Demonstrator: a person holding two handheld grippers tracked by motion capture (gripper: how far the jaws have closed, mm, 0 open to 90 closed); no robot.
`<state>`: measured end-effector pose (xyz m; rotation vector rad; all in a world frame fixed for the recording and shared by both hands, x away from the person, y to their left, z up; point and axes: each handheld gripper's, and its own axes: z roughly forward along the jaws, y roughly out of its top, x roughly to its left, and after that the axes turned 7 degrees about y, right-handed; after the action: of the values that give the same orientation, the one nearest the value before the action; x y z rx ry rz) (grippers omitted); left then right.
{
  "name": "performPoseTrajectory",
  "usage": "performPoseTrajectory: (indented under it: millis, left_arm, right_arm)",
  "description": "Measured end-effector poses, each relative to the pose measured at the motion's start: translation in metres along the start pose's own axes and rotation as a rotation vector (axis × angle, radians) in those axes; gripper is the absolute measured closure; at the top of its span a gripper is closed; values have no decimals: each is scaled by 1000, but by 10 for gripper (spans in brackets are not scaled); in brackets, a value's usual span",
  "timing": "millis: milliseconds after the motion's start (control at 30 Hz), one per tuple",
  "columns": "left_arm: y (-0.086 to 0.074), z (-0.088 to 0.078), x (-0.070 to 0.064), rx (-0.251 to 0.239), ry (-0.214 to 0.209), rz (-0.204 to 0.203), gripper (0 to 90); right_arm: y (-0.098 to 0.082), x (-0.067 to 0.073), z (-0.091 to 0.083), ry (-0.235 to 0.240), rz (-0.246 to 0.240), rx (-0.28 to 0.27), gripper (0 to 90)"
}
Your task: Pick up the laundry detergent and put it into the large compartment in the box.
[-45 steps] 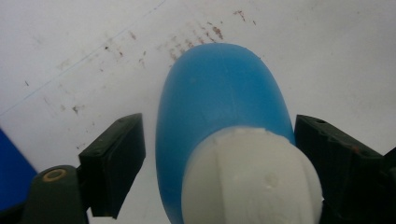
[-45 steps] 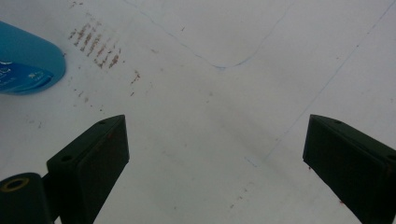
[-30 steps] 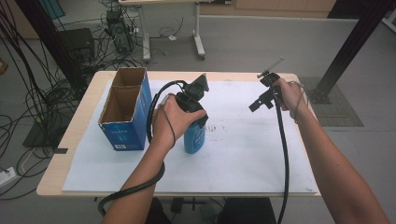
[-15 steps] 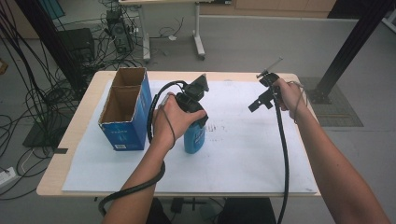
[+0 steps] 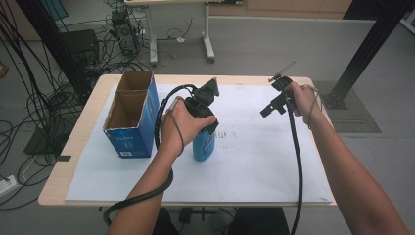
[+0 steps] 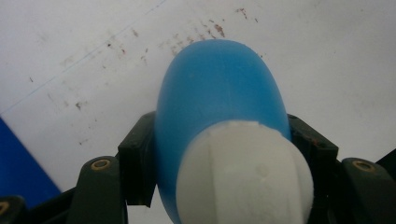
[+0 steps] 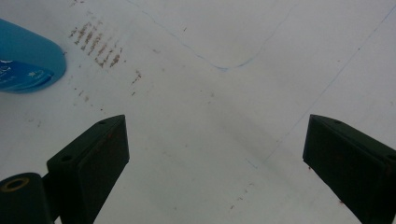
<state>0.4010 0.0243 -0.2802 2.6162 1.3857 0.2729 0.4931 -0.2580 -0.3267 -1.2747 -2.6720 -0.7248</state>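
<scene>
A blue bottle [image 5: 203, 145] with a white cap [image 6: 243, 175] stands upright on the white sheet [image 5: 254, 161] near the table's middle. My left gripper [image 5: 208, 120] is over it from above, its jaws shut on the bottle's neck just under the cap, as the left gripper view shows with the bottle's blue body [image 6: 219, 88] between the two pads. My right gripper [image 5: 270, 108] hangs in the air to the right, well apart from the bottle, open with nothing between its fingers. In the right gripper view the bottle's base [image 7: 28, 56] lies at the far left edge.
A blue cardboard box [image 5: 131, 115] with two open compartments stands left of the bottle, close to my left hand. Brown smudges [image 7: 95, 44] and thin pen lines mark the sheet. Cables trail from both grippers over the table's front edge [image 5: 186, 203].
</scene>
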Motion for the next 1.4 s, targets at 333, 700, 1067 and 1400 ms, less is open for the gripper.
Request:
performPoseTrajectory:
  millis: [333,700,1067,1400]
  left_arm:
    - [0,0,0,1,2,2,373]
    - [0,0,-1,3,8,7,373]
    - [0,0,-2,2,14,5,373]
    - [0,0,-2,1,16,7,373]
  right_arm:
    - [0,0,0,-3,0,0,69]
    - [0,1,0,4,-3,-4,69]
    - [-1,1,-2,5,1,-10,69]
    - [-2,1,-3,2,0,-11,69]
